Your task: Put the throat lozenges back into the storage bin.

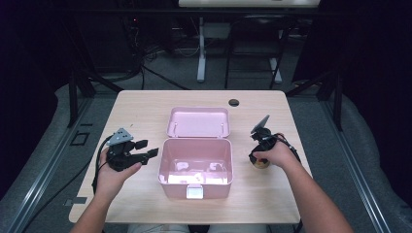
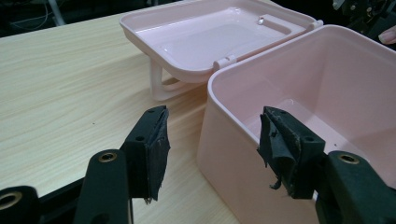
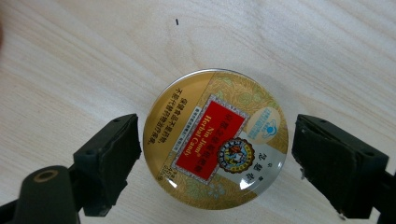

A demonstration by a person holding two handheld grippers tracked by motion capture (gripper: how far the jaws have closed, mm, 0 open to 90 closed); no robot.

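Note:
A round gold tin (image 3: 215, 140) with a red "Herbal Candy" label lies flat on the wooden table. My right gripper (image 3: 217, 140) points straight down over it, open, with one jaw on each side of the tin and a narrow gap at the right jaw. From the high view the tin (image 1: 261, 164) peeks out under that hand and the right gripper (image 1: 257, 158). An open pink box (image 1: 175, 187) stands mid-table, its lid (image 1: 198, 121) folded back. My left gripper (image 1: 148, 147) hovers left of the box, open and holding nothing. In the left gripper view, the left gripper (image 2: 212, 149) faces the box wall (image 2: 229, 154).
The lid (image 2: 210, 37) rests on its handle behind the box, inner side up. A dark round cable hole (image 1: 234, 102) sits near the table's far edge. Bare wood (image 1: 136, 111) lies left of the box. Black frames and cables stand on the floor beyond.

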